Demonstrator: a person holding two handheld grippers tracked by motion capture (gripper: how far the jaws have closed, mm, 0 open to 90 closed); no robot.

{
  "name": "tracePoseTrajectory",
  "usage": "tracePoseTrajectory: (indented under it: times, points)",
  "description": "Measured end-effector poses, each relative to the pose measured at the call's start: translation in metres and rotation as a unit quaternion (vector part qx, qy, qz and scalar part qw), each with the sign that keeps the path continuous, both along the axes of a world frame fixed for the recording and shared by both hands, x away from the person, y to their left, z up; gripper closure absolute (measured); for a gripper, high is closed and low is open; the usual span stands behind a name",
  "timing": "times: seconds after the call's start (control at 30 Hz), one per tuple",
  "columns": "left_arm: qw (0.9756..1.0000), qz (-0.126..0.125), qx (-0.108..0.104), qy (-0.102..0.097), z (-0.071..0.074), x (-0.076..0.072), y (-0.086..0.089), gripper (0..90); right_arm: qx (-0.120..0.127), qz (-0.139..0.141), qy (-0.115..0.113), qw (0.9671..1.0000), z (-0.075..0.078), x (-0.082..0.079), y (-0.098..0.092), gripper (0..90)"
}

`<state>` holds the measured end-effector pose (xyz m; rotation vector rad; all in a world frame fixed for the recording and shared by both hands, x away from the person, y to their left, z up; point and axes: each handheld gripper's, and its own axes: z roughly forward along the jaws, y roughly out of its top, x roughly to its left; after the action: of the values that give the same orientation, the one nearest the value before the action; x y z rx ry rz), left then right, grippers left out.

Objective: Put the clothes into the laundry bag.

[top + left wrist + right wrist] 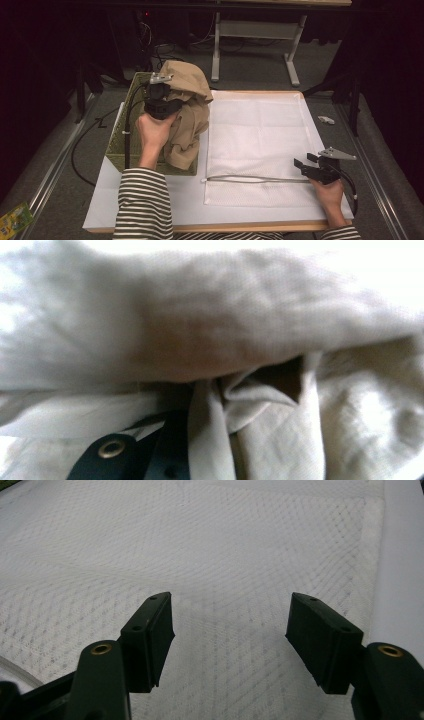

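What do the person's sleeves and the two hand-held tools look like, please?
Both sleeves are black-and-white striped. Each tool, left and right, is black with a grey three-cornered plate on top and a black trailing cable. The right tool's flat pads show brass-coloured rivets.

The tan cloth (186, 107) is a crumpled, soft garment, lifted and hanging in loose folds over the green basket (122, 131). The white mesh bag (257, 145) lies flat on the table, just beside the basket.
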<state>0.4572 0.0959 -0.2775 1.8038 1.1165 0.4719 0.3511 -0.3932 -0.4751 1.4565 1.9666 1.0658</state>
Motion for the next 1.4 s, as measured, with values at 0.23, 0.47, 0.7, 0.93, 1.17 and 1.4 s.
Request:
tracePoseTrajectory:
  times: [0.23,0.47,0.7,0.93,1.17,1.4]
  points:
    - [0.9998,-0.019,-0.008,-0.008,0.009,-0.005,-0.010,78.7,0.000,0.001,-0.002,1.0000,0.000,0.000,0.000,35.4]
    - [0.9985,-0.047,-0.021,-0.019,0.019,-0.011,-0.024,78.8,-0.001,0.002,-0.003,1.0000,0.000,0.000,0.000,35.4]
    - [0.9961,-0.080,-0.028,-0.026,0.026,-0.016,-0.046,78.8,0.002,0.000,-0.001,1.0000,0.000,0.000,0.000,35.4]
    - [0.9915,-0.123,-0.034,-0.023,0.028,-0.017,-0.078,78.8,-0.001,0.003,-0.004,1.0000,0.000,0.000,0.000,35.4]
    - [0.9875,-0.152,-0.035,-0.021,0.026,-0.016,-0.109,78.8,0.002,0.002,-0.002,1.0000,0.000,0.000,0.000,35.4]
    - [0.9833,-0.175,-0.041,-0.024,0.026,-0.013,-0.143,78.8,0.002,0.002,-0.001,1.0000,0.000,0.000,0.000,35.4]
